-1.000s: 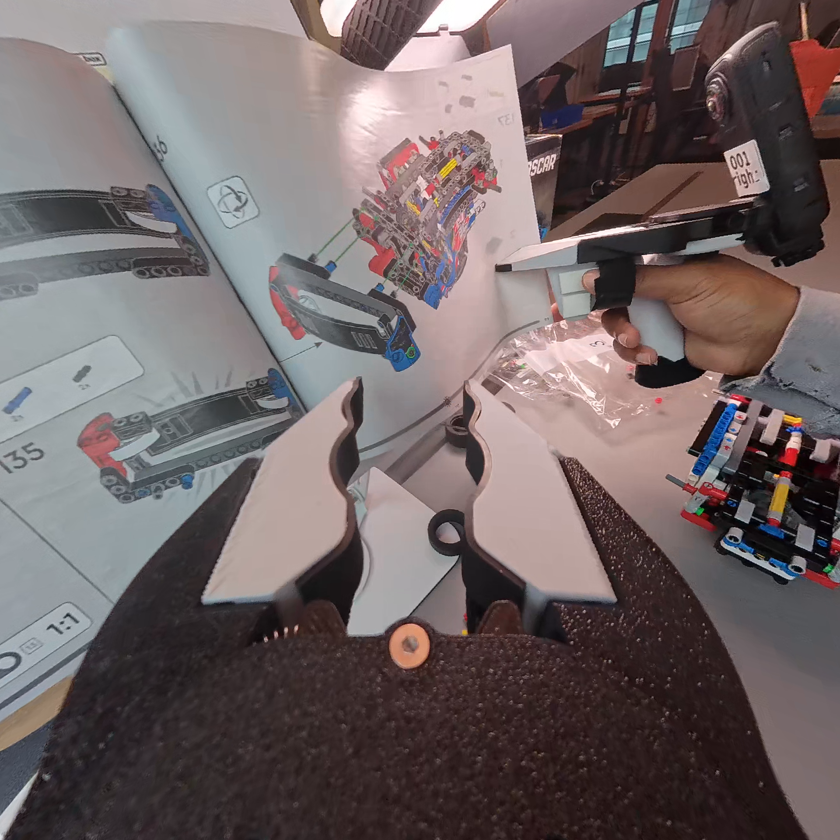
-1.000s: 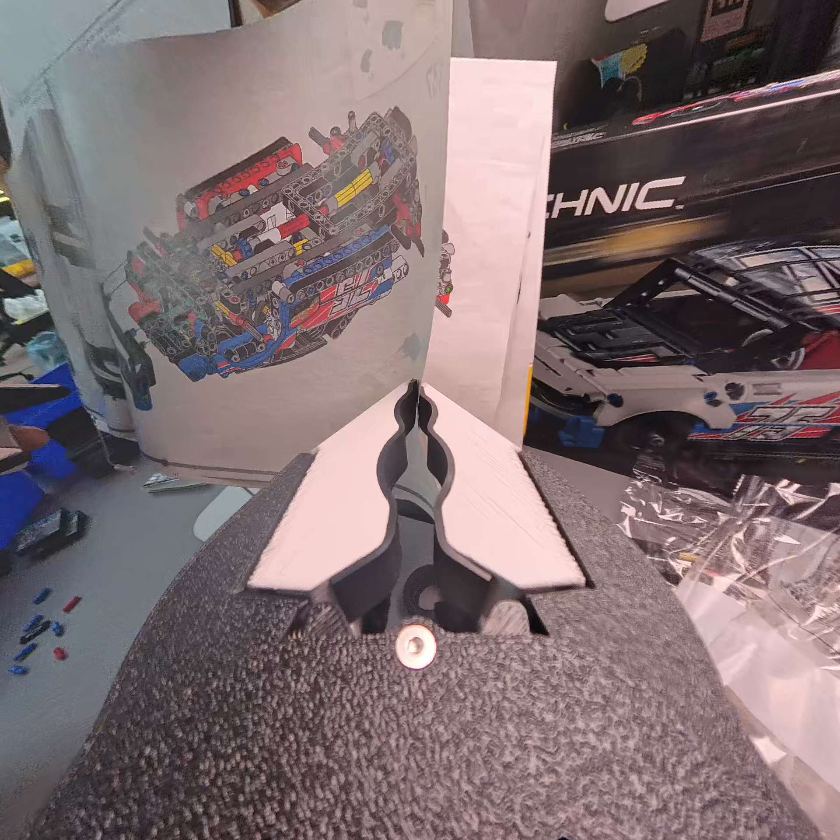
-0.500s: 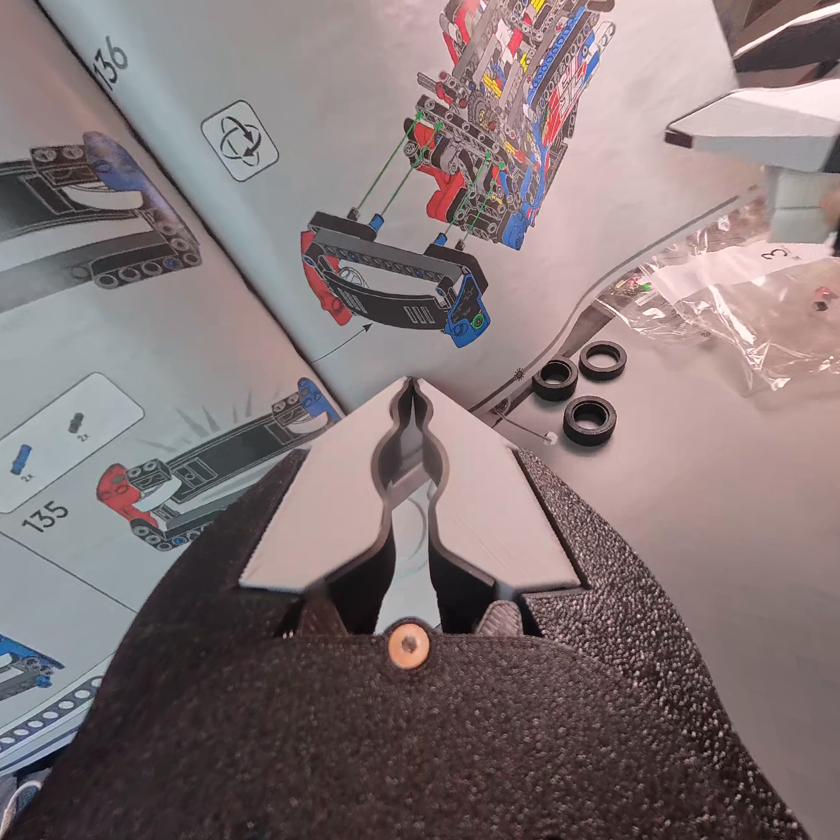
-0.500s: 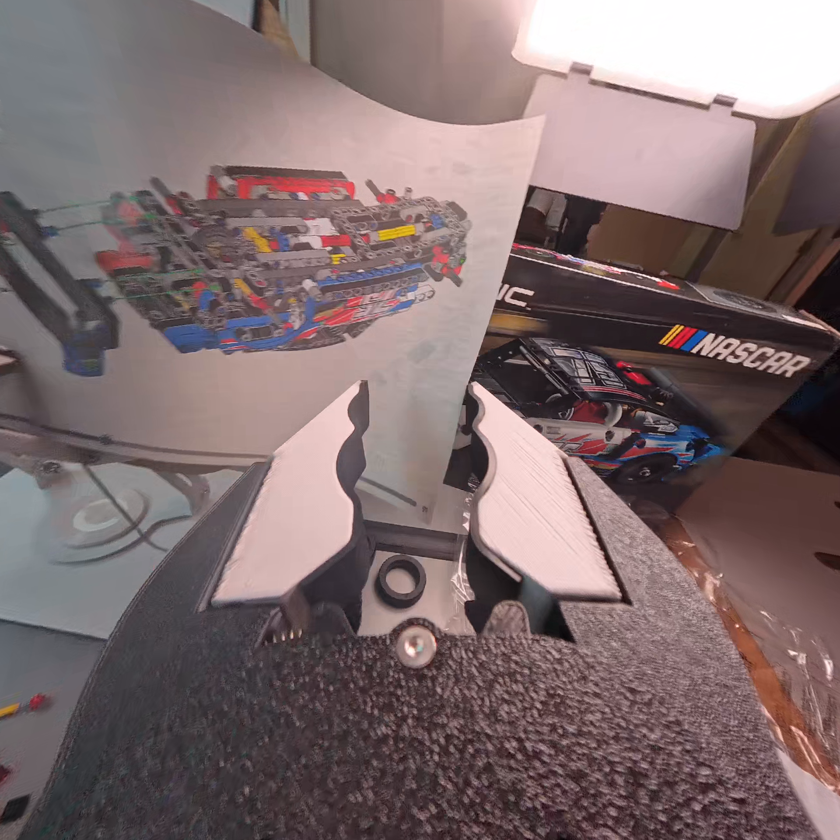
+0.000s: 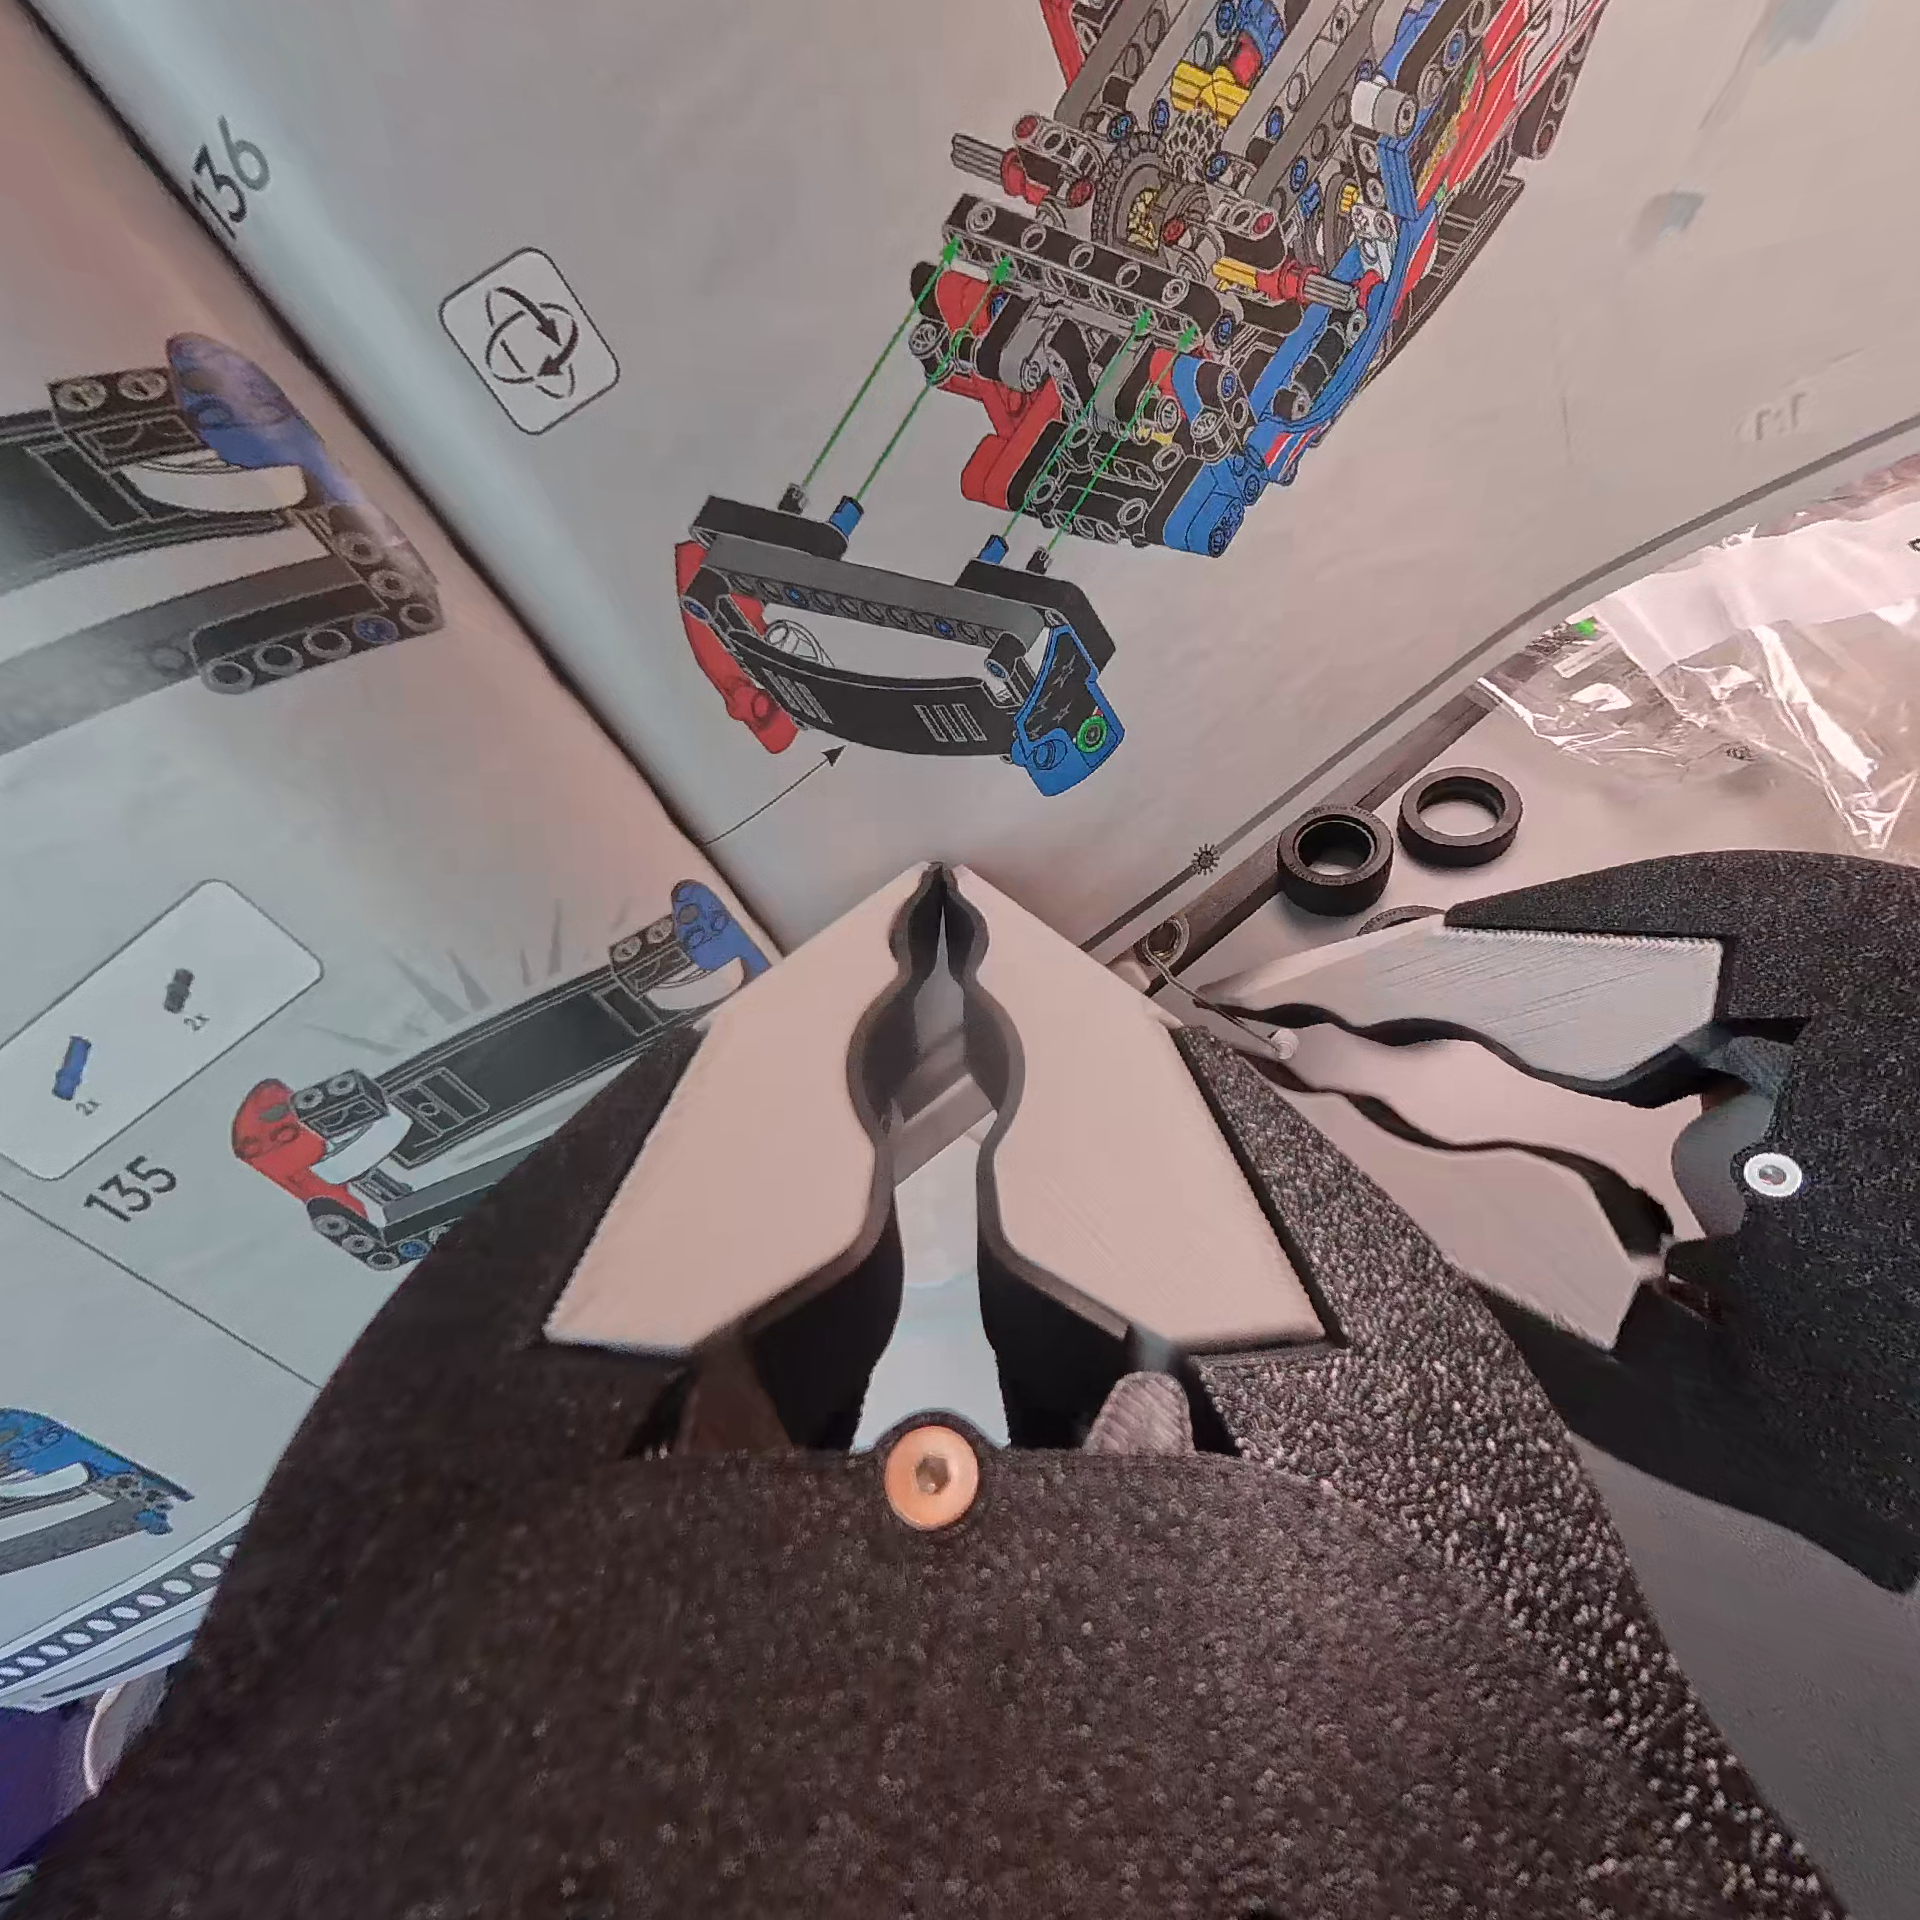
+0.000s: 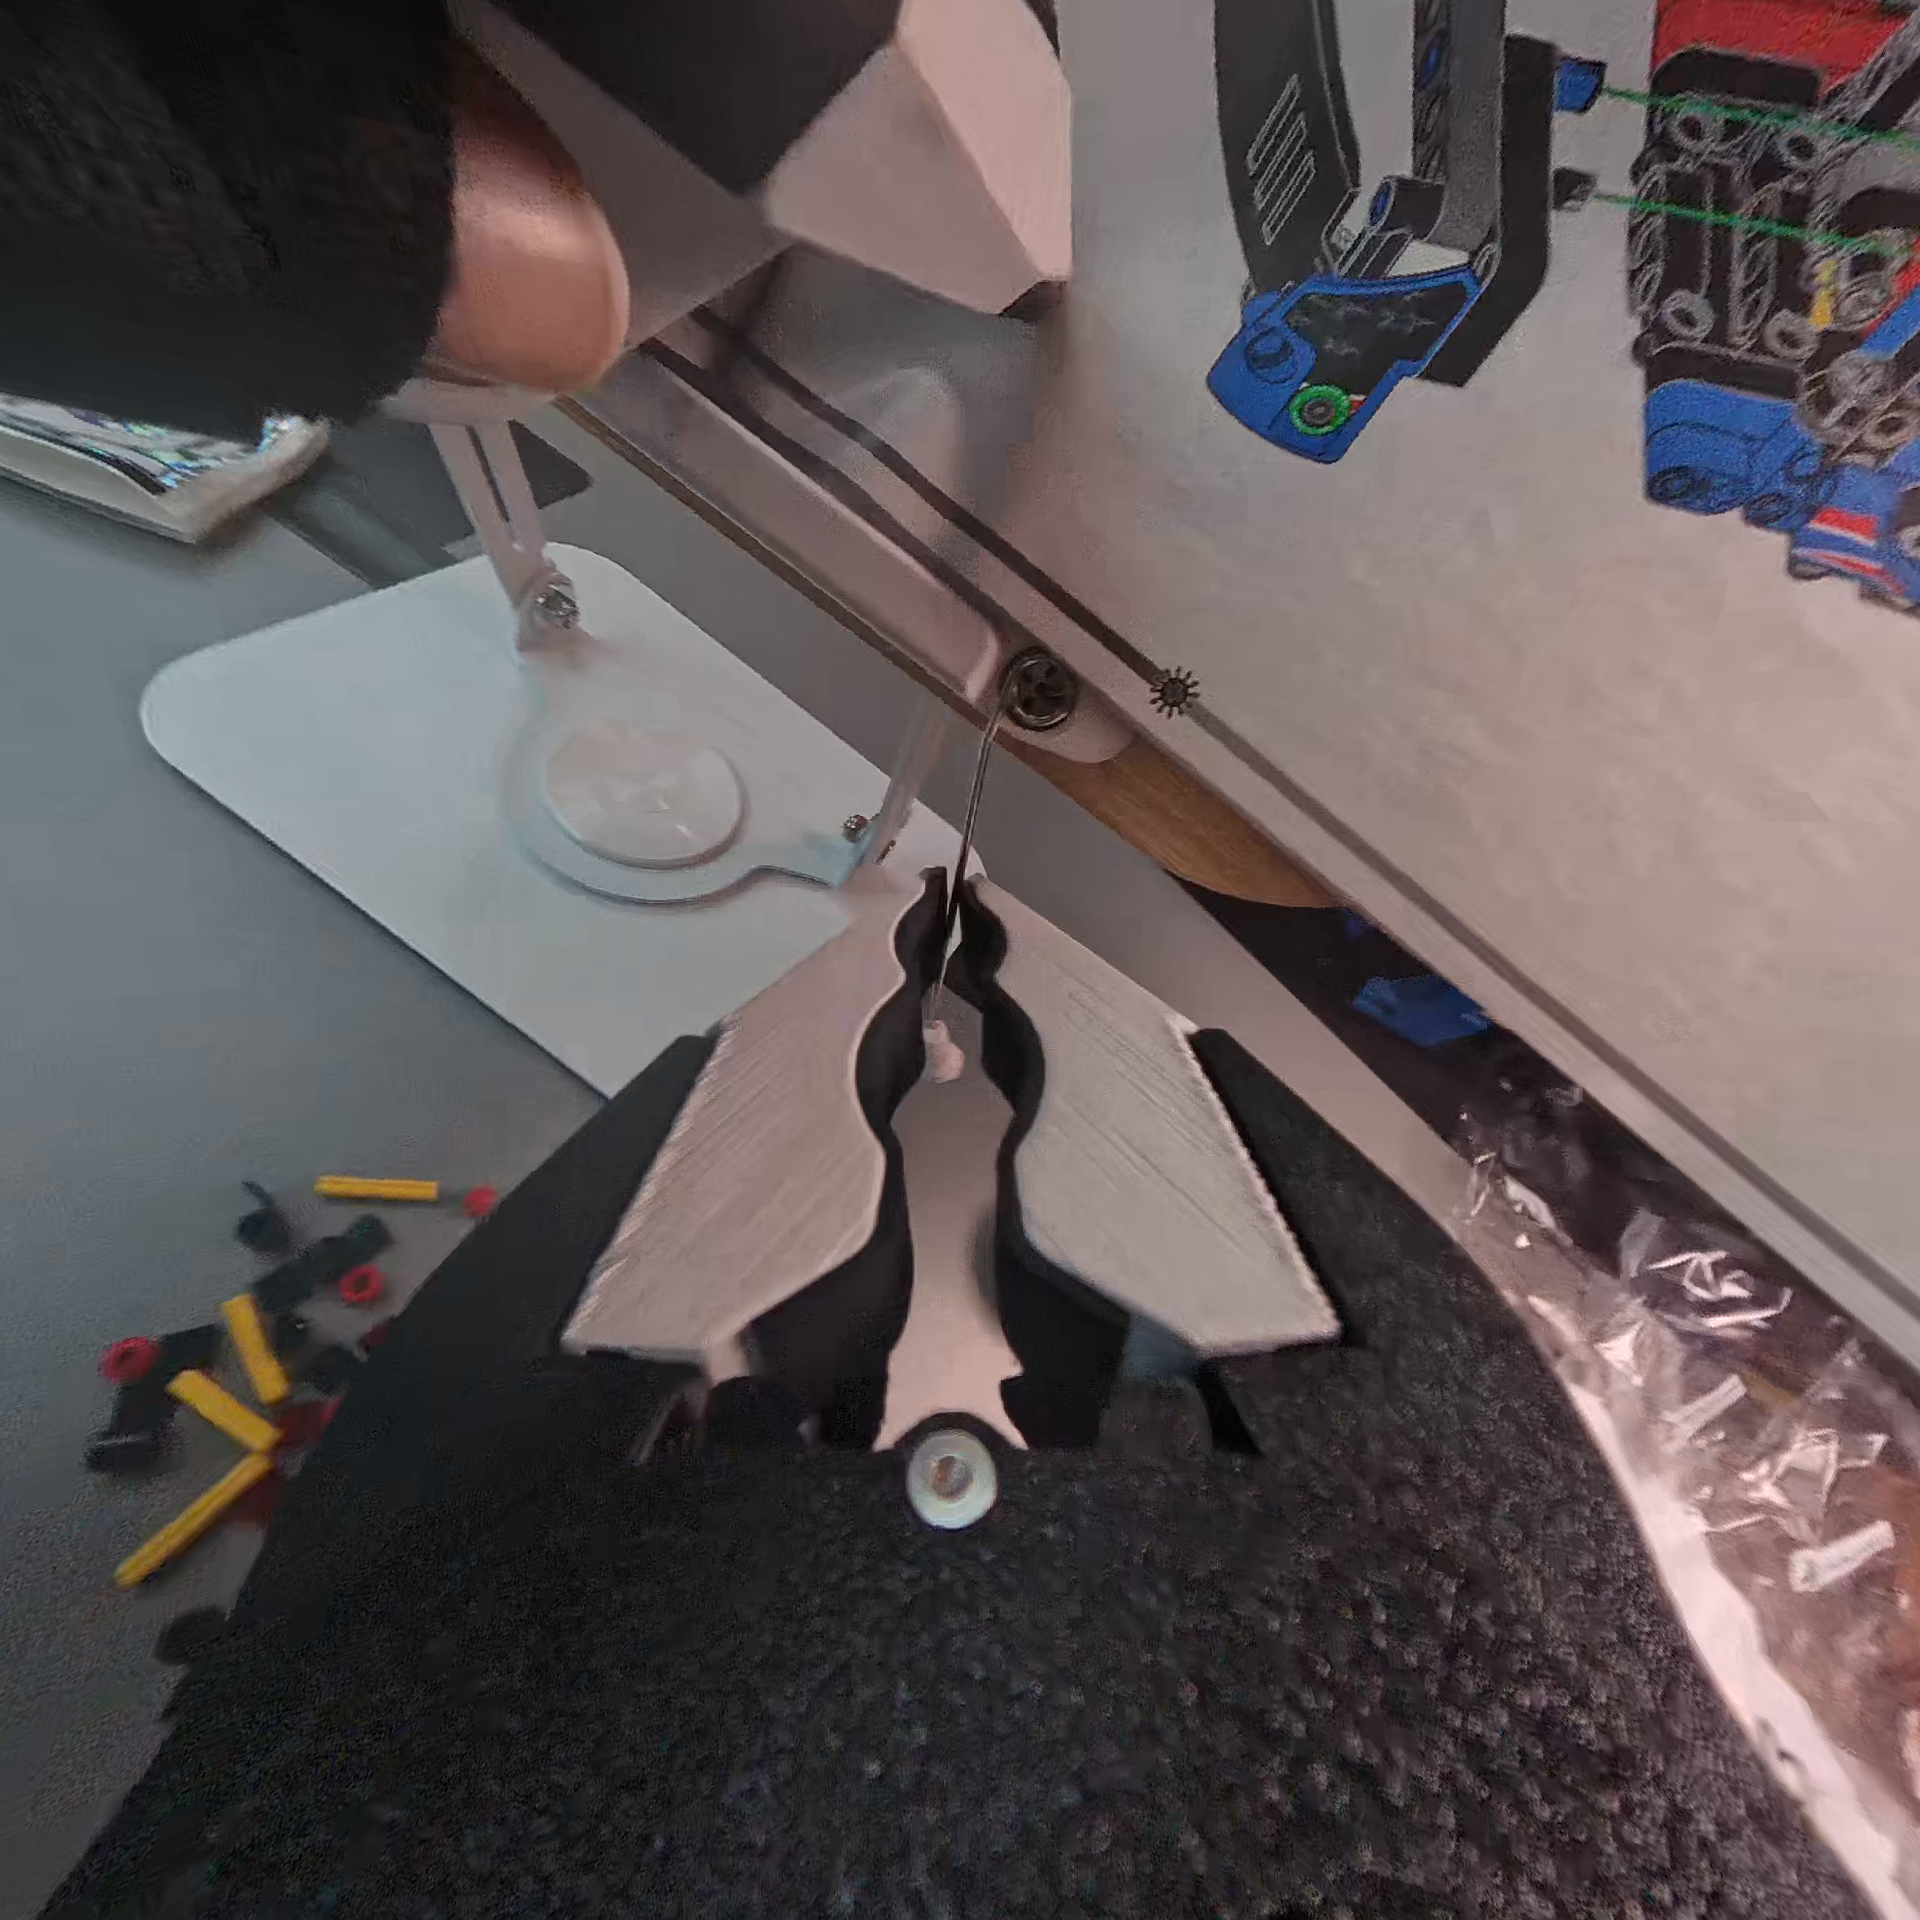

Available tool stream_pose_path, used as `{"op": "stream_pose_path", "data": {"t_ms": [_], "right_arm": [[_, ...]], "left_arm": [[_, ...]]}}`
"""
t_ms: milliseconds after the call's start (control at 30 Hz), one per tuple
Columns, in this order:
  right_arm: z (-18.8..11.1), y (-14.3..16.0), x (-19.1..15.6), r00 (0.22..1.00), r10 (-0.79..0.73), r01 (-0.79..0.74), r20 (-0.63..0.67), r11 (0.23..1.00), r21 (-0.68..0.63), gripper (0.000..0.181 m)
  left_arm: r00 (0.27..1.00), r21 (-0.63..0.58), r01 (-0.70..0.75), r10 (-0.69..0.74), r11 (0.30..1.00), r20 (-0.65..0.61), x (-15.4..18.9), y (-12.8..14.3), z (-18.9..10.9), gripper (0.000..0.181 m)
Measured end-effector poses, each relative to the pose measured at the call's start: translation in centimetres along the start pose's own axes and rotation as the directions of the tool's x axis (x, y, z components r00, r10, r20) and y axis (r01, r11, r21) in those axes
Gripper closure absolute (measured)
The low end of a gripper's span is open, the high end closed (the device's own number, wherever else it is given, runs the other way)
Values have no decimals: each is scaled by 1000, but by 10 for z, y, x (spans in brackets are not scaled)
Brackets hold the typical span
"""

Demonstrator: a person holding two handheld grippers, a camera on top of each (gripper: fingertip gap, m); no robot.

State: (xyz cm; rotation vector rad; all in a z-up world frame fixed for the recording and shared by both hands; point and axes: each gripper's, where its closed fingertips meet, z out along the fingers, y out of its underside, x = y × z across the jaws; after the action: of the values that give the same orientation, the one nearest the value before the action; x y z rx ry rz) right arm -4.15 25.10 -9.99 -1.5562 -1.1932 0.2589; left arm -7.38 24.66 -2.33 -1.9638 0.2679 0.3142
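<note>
An open instruction booklet [image 5: 727,312] leans on a stand with a white base [image 6: 416,748]. My left gripper [image 5: 940,873] is shut, with its tips against the booklet's lower edge near the spine. I see nothing between its fingers. It also shows at the top of the right wrist view [image 6: 925,156], held by a gloved hand [image 6: 520,281]. My right gripper [image 6: 948,883] is shut on the stand's thin wire page clip [image 6: 971,800], which hangs from a pivot [image 6: 1044,691]. The clip's white tip [image 6: 943,1051] lies between the fingers. The right gripper [image 5: 1236,1023] comes in from the right in the left wrist view.
Two small black tyres [image 5: 1335,857] [image 5: 1460,816] lie by the stand's ledge. A crinkled clear plastic bag [image 5: 1714,675] lies to the right, also in the right wrist view [image 6: 1714,1403]. Loose yellow, red and black pieces [image 6: 239,1382] are scattered on the grey table at the left.
My left gripper closed and moved up to the booklet's lower edge. My right gripper let go of the page, opened, dropped to the stand's ledge and shut on the wire clip.
</note>
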Motion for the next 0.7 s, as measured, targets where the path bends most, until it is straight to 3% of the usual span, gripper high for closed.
{"op": "stream_pose_path", "data": {"t_ms": [67,133,233,300,600,700], "right_arm": [[-5,2,13,993,-106,106,-58,994,-4,181],[-17,-2,26,936,-315,314,-155,949,-33,181],[-27,-11,35,744,-623,603,-241,782,-161,181],[-27,-14,39,634,-735,704,-243,678,-212,181],[-28,-32,49,164,-971,937,-177,209,-281,181],[-29,-29,47,107,-985,942,-133,143,-303,181]], "left_arm": [[999,-4,-24,24,1000,24,0,1,1,181],[998,-3,-41,41,999,54,0,1,3,181],[996,4,-39,39,999,76,0,0,5,181],[996,7,-41,41,999,85,0,0,5,181],[995,18,-43,42,999,86,1,0,6,181],[997,17,-33,32,999,76,1,0,6,181]]}}
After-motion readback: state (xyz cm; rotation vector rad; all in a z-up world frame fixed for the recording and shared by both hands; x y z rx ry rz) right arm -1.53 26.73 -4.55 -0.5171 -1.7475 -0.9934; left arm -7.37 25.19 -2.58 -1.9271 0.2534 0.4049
